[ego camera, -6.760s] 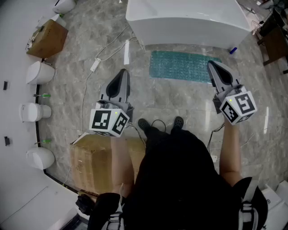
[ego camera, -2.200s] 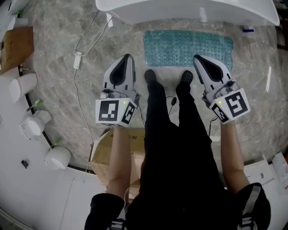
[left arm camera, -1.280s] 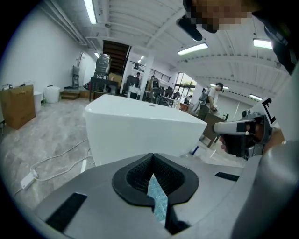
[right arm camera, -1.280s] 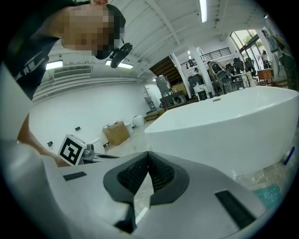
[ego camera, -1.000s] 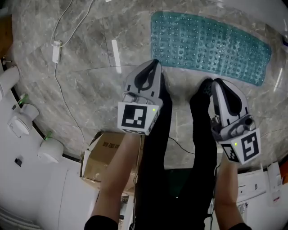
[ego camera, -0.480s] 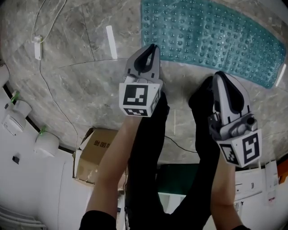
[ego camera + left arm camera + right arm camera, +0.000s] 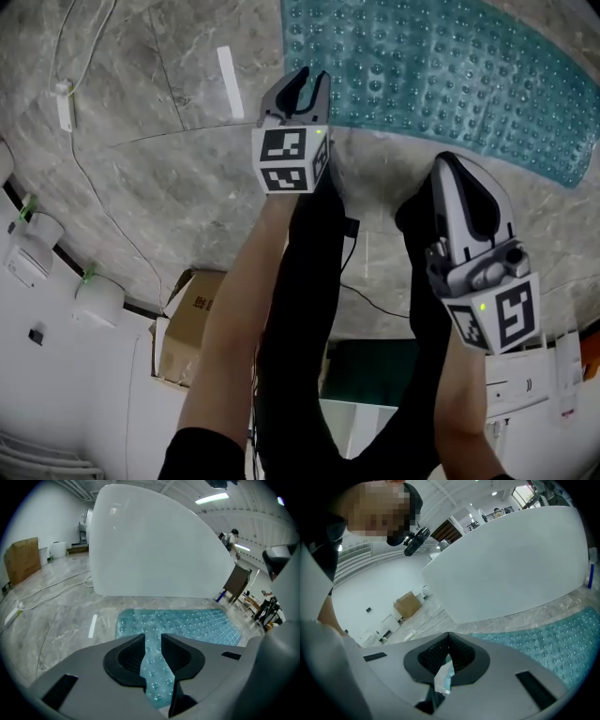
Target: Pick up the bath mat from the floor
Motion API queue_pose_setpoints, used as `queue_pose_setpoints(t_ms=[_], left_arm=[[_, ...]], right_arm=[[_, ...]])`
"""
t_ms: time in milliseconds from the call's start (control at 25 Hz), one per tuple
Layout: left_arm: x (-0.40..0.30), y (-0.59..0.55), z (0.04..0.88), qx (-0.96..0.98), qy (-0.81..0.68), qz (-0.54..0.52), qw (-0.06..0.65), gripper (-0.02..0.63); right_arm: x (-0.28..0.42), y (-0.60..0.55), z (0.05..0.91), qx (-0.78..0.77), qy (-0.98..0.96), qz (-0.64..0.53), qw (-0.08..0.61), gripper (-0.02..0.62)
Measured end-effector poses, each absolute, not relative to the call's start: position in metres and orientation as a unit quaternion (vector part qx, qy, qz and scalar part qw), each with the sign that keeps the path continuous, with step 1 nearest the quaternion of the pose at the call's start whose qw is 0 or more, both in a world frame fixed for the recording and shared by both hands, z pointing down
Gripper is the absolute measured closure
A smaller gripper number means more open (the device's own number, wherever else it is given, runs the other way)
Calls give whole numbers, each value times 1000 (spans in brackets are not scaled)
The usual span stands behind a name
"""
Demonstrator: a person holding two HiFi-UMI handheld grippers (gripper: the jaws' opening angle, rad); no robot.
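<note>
The teal bath mat (image 7: 441,75), studded with small bumps, lies flat on the marble floor in front of a white bathtub (image 7: 150,541). My left gripper (image 7: 310,82) reaches down to the mat's near left corner. Its jaws are opening, a narrow gap stands between them, and nothing is pinched there. In the left gripper view the mat (image 7: 187,620) shows through the gap of that gripper (image 7: 153,639). My right gripper (image 7: 450,165) hangs shut and empty above the person's right leg, short of the mat. In the right gripper view its jaws (image 7: 449,635) meet, with the mat (image 7: 553,639) beyond them.
The person's black-clad legs (image 7: 319,244) stand between the two grippers at the mat's near edge. A white cable (image 7: 66,103) trails over the floor at the left. A cardboard box (image 7: 192,323) and white fixtures (image 7: 98,300) sit at the lower left.
The left gripper has moved forward and down to the mat's near left corner, and its jaws have parted slightly. The view has drawn closer to the floor. The right gripper has barely shifted.
</note>
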State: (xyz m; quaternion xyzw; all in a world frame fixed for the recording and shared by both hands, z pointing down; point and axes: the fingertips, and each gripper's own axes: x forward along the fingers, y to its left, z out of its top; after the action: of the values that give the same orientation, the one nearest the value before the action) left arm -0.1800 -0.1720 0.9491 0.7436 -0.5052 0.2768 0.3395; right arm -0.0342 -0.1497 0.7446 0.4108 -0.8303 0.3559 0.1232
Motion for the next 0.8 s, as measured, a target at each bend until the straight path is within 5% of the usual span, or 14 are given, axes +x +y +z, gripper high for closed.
queue_pose_setpoints(t_ms=[800], left_arm=[[-218,-206,1078,695,-500,345,384,246]], right_arm=[[-44,-160,768,425,-815,388,67,583]])
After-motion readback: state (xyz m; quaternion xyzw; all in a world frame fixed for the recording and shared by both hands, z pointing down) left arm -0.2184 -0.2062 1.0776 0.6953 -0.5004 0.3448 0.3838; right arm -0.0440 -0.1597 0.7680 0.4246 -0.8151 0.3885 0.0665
